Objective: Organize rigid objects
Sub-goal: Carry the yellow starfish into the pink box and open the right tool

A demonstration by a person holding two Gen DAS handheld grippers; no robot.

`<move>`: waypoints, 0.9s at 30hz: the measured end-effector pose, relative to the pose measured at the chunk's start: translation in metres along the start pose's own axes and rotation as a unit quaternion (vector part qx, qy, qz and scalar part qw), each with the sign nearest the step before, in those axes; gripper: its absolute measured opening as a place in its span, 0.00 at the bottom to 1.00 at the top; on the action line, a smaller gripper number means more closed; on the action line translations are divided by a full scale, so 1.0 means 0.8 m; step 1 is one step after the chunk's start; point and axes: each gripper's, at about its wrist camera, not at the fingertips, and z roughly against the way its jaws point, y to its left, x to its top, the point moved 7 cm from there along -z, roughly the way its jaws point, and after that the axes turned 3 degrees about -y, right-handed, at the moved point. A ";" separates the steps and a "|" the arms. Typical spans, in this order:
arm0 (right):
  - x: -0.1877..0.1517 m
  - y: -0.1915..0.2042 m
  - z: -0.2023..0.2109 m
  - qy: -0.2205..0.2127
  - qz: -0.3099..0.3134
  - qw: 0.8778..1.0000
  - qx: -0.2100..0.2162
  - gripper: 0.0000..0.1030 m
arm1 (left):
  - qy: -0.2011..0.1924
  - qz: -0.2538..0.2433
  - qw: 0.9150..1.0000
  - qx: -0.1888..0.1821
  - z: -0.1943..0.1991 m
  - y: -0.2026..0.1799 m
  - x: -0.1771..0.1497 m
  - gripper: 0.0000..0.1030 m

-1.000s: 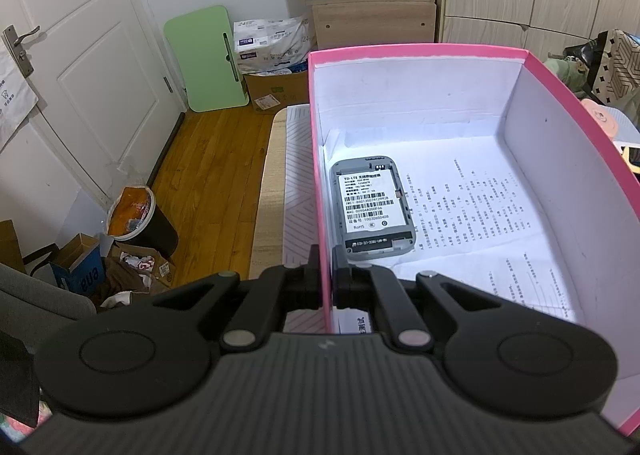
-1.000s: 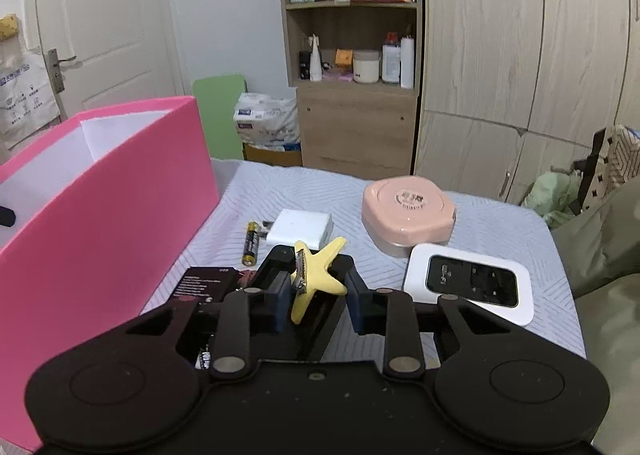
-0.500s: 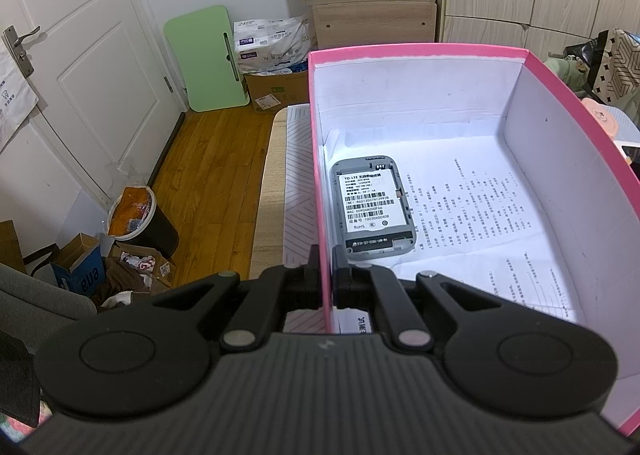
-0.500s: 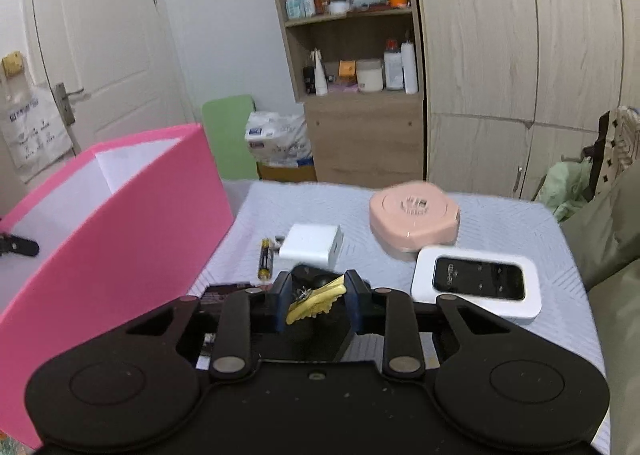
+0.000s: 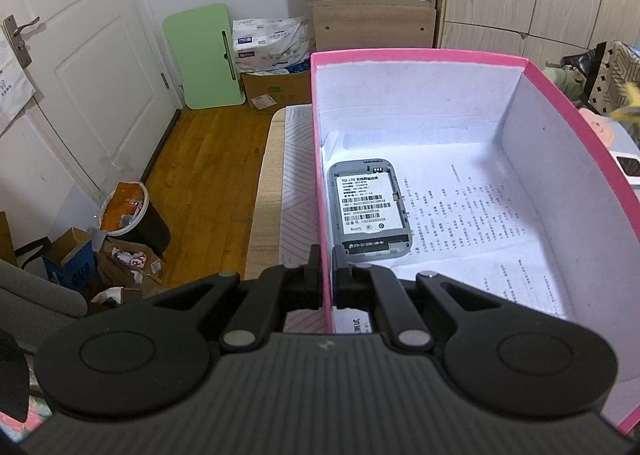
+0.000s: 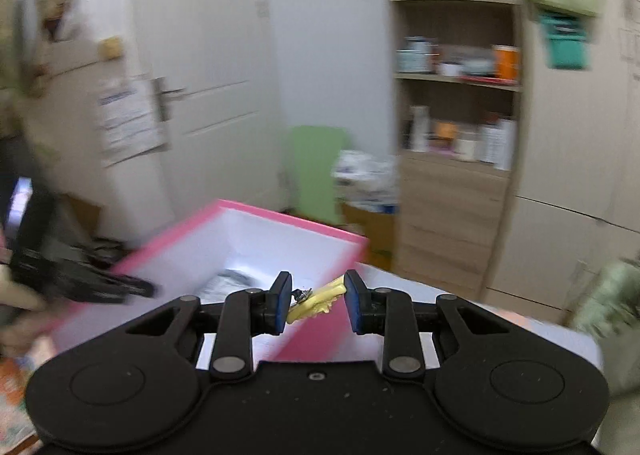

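So the tall pink cardboard box (image 5: 325, 191) is being pinched at its wall by the nearly closed left gripper (image 5: 326, 275). A yellow star-shaped hair clip (image 6: 316, 300) is being held between the pads of the part-open right gripper (image 6: 315, 301), above the box.

Box (image 5: 568, 143): bright pink outside and rim, white inside. Paper lining its floor (image 5: 480, 215): white, rows of small black print. Device in box (image 5: 368, 211): grey casing, white label with black barcodes. Cloth left of box (image 5: 298, 191): white, fine grey line pattern. Clip above box (image 6: 316, 301): pale yellow, silver metal part. Right gripper (image 6: 314, 297): black body, blue pads (image 6: 283, 301). Left gripper (image 5: 326, 267): black.
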 end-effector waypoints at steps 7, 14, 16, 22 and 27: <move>0.002 0.073 -0.096 0.088 0.087 0.991 0.048 0.32 | -0.002 0.007 1.000 -0.006 0.000 0.001 0.000 0.03; -0.013 0.078 -0.191 0.212 0.127 0.969 0.016 0.32 | -0.004 0.017 1.000 -0.012 0.000 0.006 -0.002 0.03; -0.017 0.079 -0.216 0.252 0.155 0.955 0.002 0.32 | -0.003 0.018 1.000 -0.011 0.000 0.005 -0.002 0.03; -0.018 0.080 -0.270 0.304 0.160 0.939 -0.014 0.32 | -0.003 0.014 1.000 -0.009 -0.001 0.003 -0.001 0.03; -0.014 0.076 -0.293 0.305 0.061 0.950 0.009 0.44 | -0.004 0.017 1.000 -0.011 0.001 0.004 -0.003 0.03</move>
